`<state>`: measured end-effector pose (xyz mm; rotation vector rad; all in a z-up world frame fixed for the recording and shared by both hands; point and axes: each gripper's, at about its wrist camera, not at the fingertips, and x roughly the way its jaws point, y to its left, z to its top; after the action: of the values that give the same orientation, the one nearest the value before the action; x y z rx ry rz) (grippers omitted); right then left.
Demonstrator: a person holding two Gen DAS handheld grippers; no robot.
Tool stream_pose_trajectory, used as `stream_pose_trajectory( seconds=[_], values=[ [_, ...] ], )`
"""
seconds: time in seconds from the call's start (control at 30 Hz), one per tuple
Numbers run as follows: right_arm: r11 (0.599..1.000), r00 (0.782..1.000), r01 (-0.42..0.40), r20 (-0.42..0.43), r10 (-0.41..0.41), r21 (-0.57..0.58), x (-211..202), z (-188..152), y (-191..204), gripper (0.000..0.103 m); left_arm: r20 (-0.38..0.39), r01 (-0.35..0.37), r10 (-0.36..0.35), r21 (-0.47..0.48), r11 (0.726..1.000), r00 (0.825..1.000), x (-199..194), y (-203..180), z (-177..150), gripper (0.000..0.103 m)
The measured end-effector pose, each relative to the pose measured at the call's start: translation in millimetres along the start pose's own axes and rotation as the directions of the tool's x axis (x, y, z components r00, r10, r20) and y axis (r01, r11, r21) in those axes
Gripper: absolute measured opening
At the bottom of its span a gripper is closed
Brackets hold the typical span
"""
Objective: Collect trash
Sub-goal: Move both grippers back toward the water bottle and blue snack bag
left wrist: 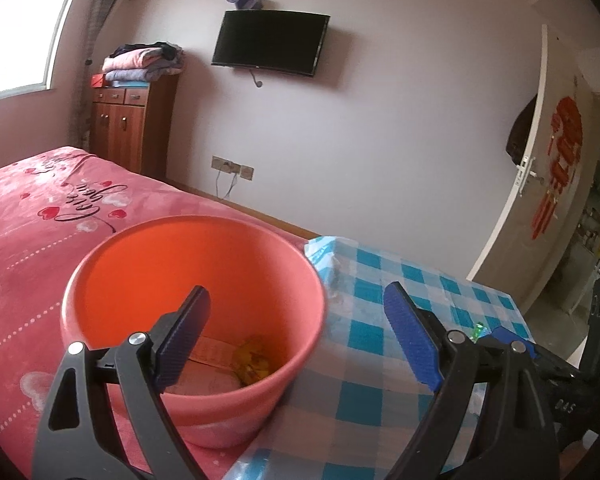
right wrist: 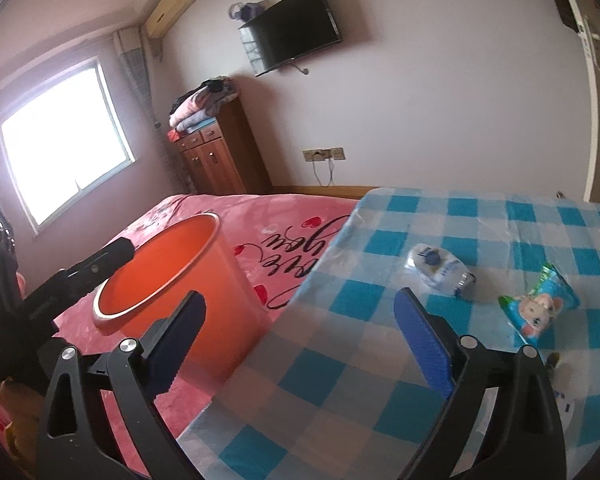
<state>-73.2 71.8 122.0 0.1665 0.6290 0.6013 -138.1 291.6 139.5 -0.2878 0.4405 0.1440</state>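
An orange bucket (left wrist: 188, 280) stands on the pink bed beside the checked table; it holds a yellow wrapper (left wrist: 254, 360) and a pale flat packet (left wrist: 208, 376). It also shows in the right wrist view (right wrist: 172, 268). My left gripper (left wrist: 296, 336) is open and empty, just above the bucket's near rim. My right gripper (right wrist: 300, 340) is open and empty over the table's left edge. On the table lie a crushed clear plastic bottle (right wrist: 438, 270) and a blue snack packet (right wrist: 540, 306), both ahead and to the right of it.
The table has a blue-and-white checked cloth (right wrist: 380, 380). The pink bed (left wrist: 28, 240) lies to its left. A wooden cabinet (left wrist: 134, 120) with folded blankets stands by the wall under a TV (left wrist: 270, 42). An open white door (left wrist: 540, 160) is at the right.
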Motion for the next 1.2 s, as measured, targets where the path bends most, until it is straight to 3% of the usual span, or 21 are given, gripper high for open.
stream_pose_trajectory(
  seconds=[0.6,1.2],
  values=[
    [0.995,0.995,0.085,0.049,-0.088,0.060,-40.4,-23.6,-54.4,0.094,-0.074,0.086,-0.077,0.121,0.989,0.994,0.7,-65.4,-27.5,0.089],
    [0.987,0.989,0.114,0.078,-0.124,0.117,-61.6,-39.0,-97.4,0.094,-0.156,0.116,-0.084,0.211,0.970,0.984,15.8,-118.5,-54.2,0.089]
  ],
)
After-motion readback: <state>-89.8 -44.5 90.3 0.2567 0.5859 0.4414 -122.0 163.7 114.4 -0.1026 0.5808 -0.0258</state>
